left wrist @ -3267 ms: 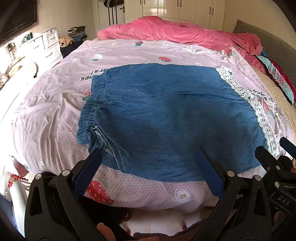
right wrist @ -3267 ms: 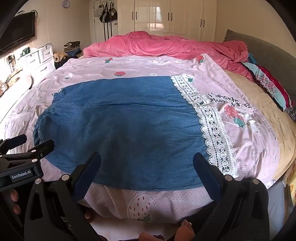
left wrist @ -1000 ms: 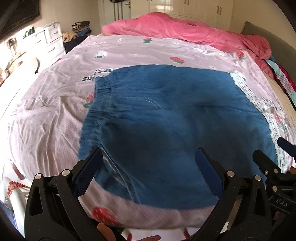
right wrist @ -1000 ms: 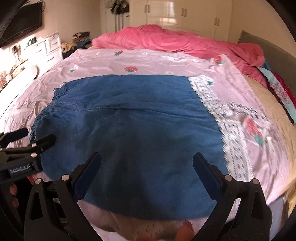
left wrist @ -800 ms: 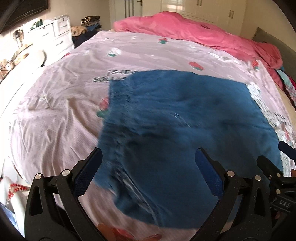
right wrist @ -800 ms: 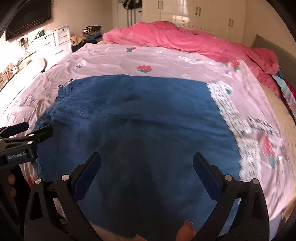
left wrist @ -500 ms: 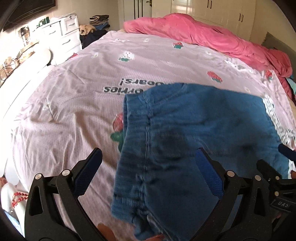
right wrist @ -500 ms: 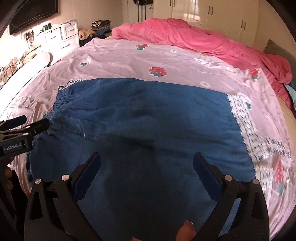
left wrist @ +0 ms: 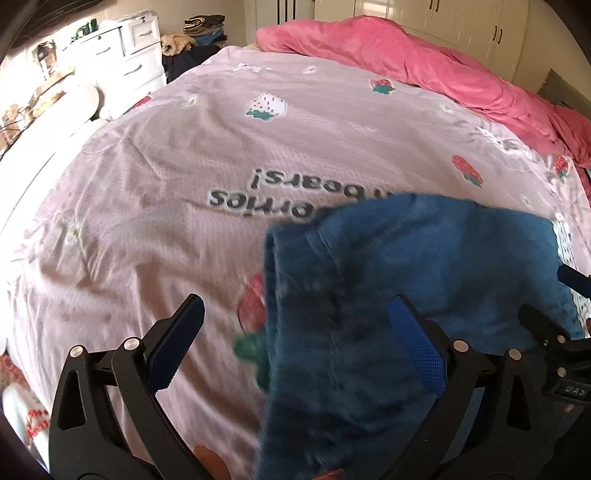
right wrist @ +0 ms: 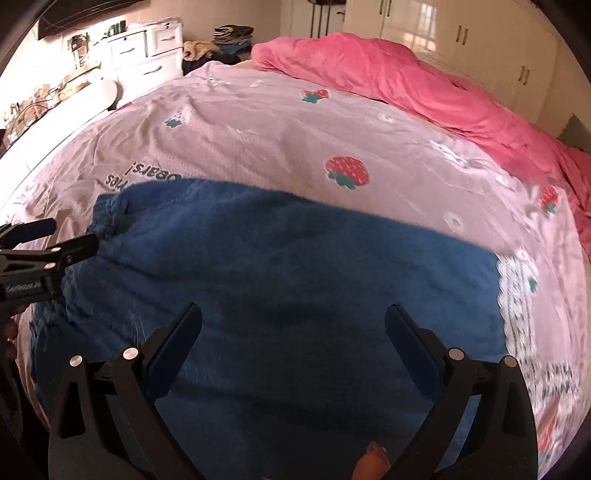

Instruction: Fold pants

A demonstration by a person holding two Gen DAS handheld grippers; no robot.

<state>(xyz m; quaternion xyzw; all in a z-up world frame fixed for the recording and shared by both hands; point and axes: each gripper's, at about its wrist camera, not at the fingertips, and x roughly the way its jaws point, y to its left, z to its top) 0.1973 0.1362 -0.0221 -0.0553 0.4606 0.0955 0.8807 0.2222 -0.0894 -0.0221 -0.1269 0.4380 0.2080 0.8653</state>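
This was a home bedroom. Ahead of the tongs lay a bed under a pale pink strawberry-print sheet, with a crumpled bright pink duvet at its far end. Beyond stood cream wardrobe doors, and far left a white chest of drawers.

Left tool gapes wide over blue pants on pink bedspread.

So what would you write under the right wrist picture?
Open right gripper over blue denim pants lying on a strawberry-print bedspread.
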